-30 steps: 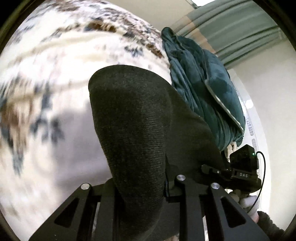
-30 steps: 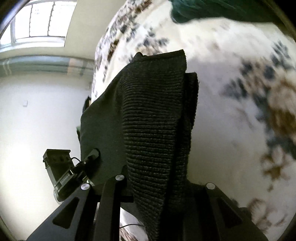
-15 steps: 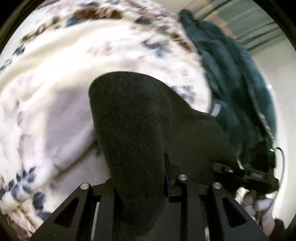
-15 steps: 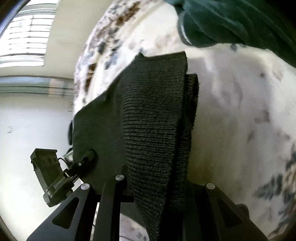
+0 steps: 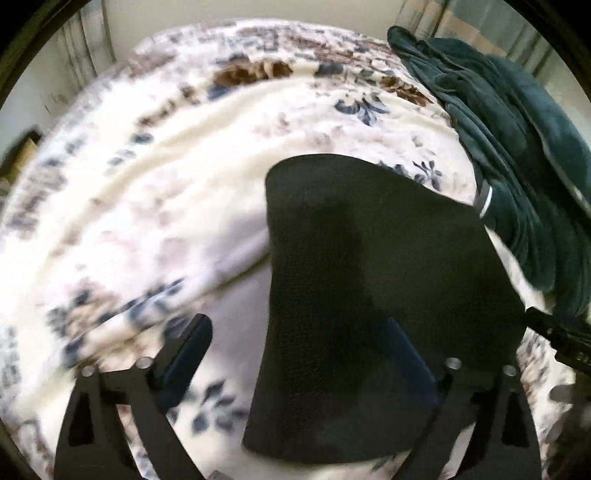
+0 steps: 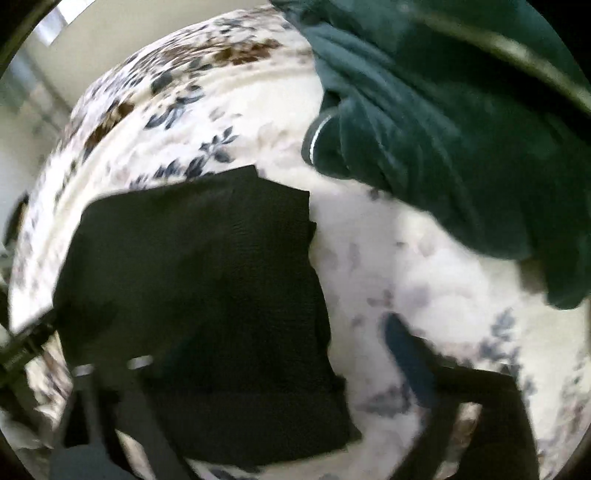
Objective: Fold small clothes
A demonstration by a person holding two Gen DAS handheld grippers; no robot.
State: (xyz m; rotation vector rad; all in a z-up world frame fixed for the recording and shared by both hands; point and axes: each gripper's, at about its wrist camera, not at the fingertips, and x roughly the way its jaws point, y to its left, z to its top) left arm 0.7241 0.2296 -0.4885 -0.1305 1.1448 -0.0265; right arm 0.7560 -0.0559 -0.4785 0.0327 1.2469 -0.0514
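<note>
Both tools [image 5: 295, 343] [image 6: 280, 354] now apparently spread, black knit [image 5: 369, 277] released onto blanket [image 5: 147, 192]

The knit garment [image 5: 369, 258] is black; the blanket [image 5: 166, 184] is cream with blue-and-brown flowers; the heaped fabric [image 6: 461, 129] is dark teal.

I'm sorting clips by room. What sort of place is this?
Probably a bedroom: a black knit garment lies on a floral blanket spread like bedding, a dark green robe is heaped beside it, and curtains hang behind.
</note>
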